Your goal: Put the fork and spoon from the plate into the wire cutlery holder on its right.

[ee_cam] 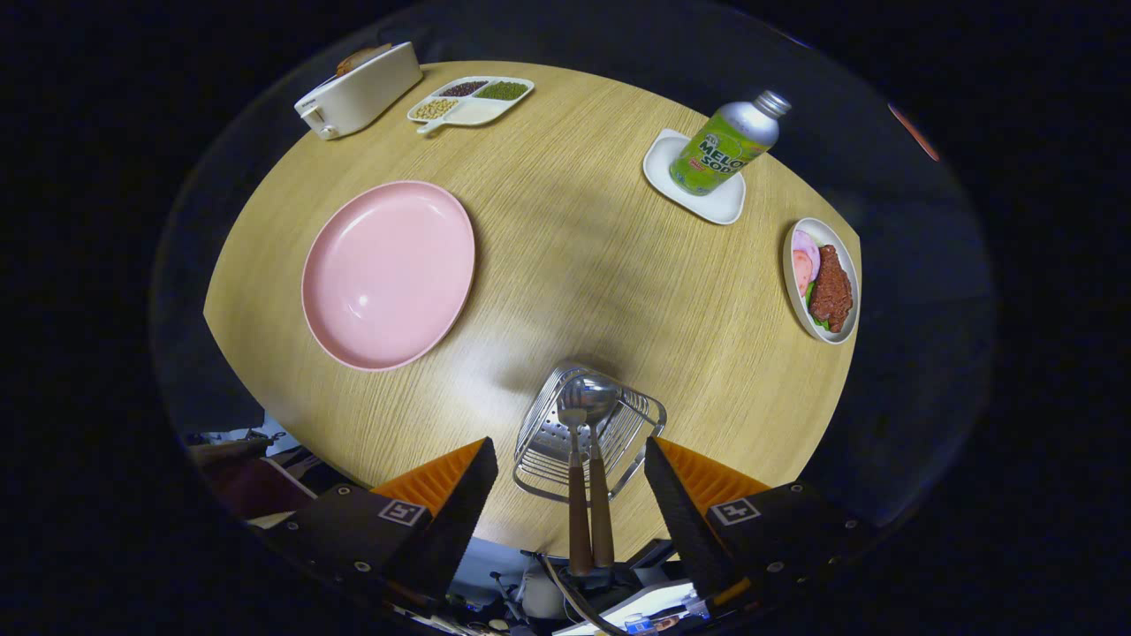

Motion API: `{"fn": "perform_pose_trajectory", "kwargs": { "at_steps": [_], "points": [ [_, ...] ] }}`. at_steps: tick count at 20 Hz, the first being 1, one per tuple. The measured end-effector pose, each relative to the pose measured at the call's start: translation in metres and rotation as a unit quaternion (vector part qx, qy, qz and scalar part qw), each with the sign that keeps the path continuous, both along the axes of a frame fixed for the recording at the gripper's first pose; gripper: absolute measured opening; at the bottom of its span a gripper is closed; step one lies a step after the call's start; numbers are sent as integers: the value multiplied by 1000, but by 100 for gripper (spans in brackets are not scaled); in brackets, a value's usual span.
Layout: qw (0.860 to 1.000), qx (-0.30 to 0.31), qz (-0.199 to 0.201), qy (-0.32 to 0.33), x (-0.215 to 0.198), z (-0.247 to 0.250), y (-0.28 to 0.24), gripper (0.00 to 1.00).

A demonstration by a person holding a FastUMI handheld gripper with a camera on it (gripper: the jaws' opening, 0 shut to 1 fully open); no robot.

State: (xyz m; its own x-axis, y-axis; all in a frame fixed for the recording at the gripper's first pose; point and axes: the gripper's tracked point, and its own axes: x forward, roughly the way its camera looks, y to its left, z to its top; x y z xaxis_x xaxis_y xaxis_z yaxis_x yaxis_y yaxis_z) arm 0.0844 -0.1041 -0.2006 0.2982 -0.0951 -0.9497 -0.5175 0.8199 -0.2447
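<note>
Both fork [574,442] and spoon [594,402] stand in the wire holder [638,415]; jaws open.

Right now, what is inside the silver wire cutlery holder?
The silver wire cutlery holder holds two wooden-handled utensils, heads down, handles sticking out between the open gripper fingers. The spoon bowl shows; the other head is partly covered.

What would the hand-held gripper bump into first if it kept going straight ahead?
Probably the wire cutlery holder just ahead. The hand-held gripper is open, with the fork and spoon handles standing untouched between its fingers. Depth is hard to judge.
</note>
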Motion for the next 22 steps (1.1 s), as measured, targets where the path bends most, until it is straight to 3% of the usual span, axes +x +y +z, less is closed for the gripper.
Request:
{"fn": "perform_pose_trajectory", "kwargs": {
  "at_steps": [5, 9, 15, 22],
  "points": [
    [994, 77, -38, -65, 20, 26, 13, 100],
    [974, 150, -65, -158, 41, 81, 27, 100],
    [925, 231, -71, -293, 37, 183, 40, 100],
    [860, 240, -101, -439, 17, 277, 13, 99]
  ]
}}
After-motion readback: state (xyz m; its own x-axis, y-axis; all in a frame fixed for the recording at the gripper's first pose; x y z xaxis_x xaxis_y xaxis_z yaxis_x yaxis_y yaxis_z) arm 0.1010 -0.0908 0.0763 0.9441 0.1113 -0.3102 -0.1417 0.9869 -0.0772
